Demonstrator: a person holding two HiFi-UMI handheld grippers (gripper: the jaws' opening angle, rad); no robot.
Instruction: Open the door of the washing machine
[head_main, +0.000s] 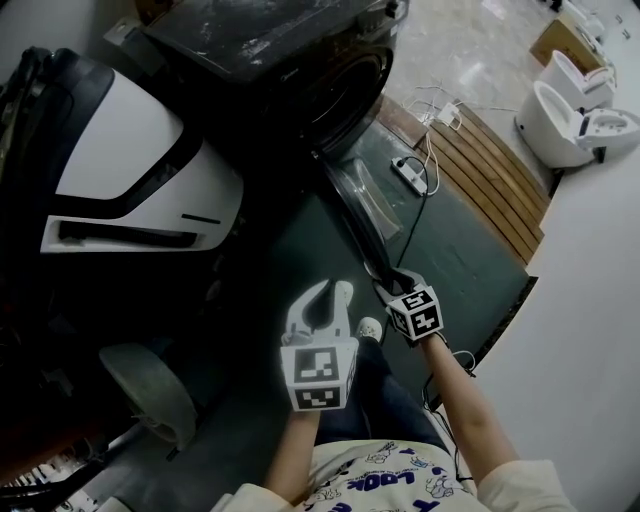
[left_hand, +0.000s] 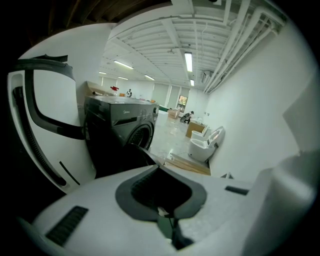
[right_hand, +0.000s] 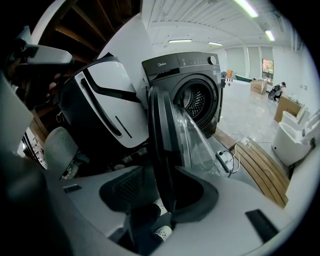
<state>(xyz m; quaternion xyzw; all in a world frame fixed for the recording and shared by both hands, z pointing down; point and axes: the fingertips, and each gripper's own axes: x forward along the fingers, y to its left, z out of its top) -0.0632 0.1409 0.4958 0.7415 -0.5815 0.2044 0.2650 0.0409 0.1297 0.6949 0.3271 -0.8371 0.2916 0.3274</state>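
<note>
The dark grey washing machine (head_main: 300, 60) stands at the top of the head view, and its round glass door (head_main: 355, 210) is swung out towards me. My right gripper (head_main: 395, 285) is at the door's near rim. In the right gripper view the door's edge (right_hand: 165, 145) stands between the jaws, with a gap to the left pad (right_hand: 127, 187), so the gripper is open. The drum opening (right_hand: 197, 102) shows behind the door. My left gripper (head_main: 333, 295) hovers left of the door, open and empty. From the left gripper view (left_hand: 160, 192) the machine (left_hand: 125, 130) lies ahead.
A large white-and-black appliance (head_main: 130, 170) stands close on the left of the machine. A power strip with cables (head_main: 410, 172) lies on the green floor to the right, beside a wooden slatted platform (head_main: 490, 180). White toilets (head_main: 570, 110) and a white wall are further right.
</note>
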